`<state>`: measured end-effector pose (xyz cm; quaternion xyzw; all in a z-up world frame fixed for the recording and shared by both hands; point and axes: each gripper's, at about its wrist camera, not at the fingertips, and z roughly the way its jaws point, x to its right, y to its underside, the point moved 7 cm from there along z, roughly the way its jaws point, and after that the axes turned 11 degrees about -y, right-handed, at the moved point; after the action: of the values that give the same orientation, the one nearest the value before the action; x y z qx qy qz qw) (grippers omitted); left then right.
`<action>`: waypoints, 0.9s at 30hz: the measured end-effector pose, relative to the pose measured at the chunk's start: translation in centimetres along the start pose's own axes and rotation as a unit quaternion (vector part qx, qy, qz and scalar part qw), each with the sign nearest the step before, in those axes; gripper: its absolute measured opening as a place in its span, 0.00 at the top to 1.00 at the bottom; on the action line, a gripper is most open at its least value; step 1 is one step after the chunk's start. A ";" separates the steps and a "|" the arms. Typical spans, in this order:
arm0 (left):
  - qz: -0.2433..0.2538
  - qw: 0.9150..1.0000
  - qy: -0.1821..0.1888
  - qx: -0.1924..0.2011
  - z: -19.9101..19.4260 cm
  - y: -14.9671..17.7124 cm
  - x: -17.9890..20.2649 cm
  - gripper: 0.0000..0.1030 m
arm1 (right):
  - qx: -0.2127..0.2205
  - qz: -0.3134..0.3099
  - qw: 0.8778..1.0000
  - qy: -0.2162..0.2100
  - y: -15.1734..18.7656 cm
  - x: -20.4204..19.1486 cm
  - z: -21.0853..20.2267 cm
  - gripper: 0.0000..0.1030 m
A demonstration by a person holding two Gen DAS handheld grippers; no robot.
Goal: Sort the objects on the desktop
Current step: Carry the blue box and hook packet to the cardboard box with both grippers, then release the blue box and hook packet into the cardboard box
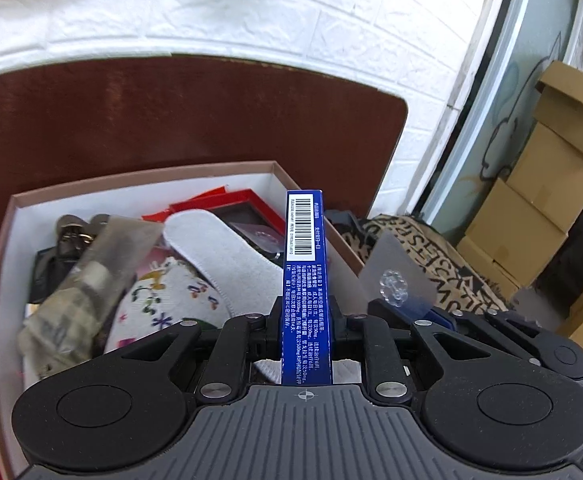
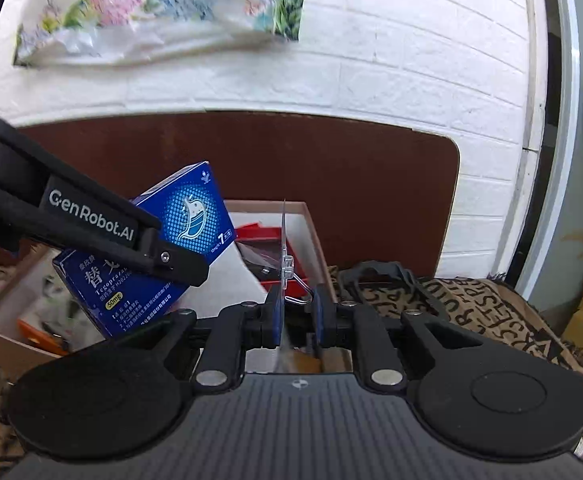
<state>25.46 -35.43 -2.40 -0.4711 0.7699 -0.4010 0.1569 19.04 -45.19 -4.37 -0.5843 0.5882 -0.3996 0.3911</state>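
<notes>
Left claw (image 1: 306, 320) is clamped on a blue medicine box (image 1: 305, 280), held edge-on and upright above the open cardboard box (image 1: 139, 190). The narrow face toward the left wrist camera carries a white barcode label and columns of small white Chinese print, too fine to read. In the right wrist view the same medicine box (image 2: 159, 256) shows its front: a stomach graphic, "7", "50mg", large Chinese characters partly covered and "Tegopraza…" cut off by the left claw (image 2: 179, 264), whose finger reads "GenRobot.AI".

Right claw (image 2: 297, 308) is nearly closed on a thin clear plastic sheet (image 2: 283, 248) seen edge-on, with a small wire hook at its base; the sheet presses the left pad, whether the right pad touches it cannot be told. From the left wrist the clear plastic sheet (image 1: 401, 268) appears just right of the cardboard box.

Inside the cardboard box: a white insole (image 1: 219, 248), a red frame (image 1: 247, 210), printed cloth (image 1: 163, 296), a crumpled wrapper (image 1: 83, 284). The surface cloth (image 2: 491, 308) bears black letters
</notes>
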 end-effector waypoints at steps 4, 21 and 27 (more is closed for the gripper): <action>0.003 1.000 -0.002 -0.011 1.4 0.3 -0.3 0.83 | -0.012 -0.011 1.000 -0.002 0.5 0.0 1.5 0.82; 0.009 0.998 -0.012 0.056 -3.0 1.3 -0.6 0.00 | 0.032 -0.098 0.994 0.028 1.5 -3.4 -0.8 0.03; -0.007 0.997 -0.025 0.067 -4.9 1.9 -1.8 0.00 | 0.033 -0.094 0.995 0.019 1.5 -4.7 -1.6 0.03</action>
<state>22.20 -31.16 -1.07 -0.4750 0.7338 -0.4408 0.2040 17.03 -40.47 -5.16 -0.6161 0.5248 -0.4647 0.3591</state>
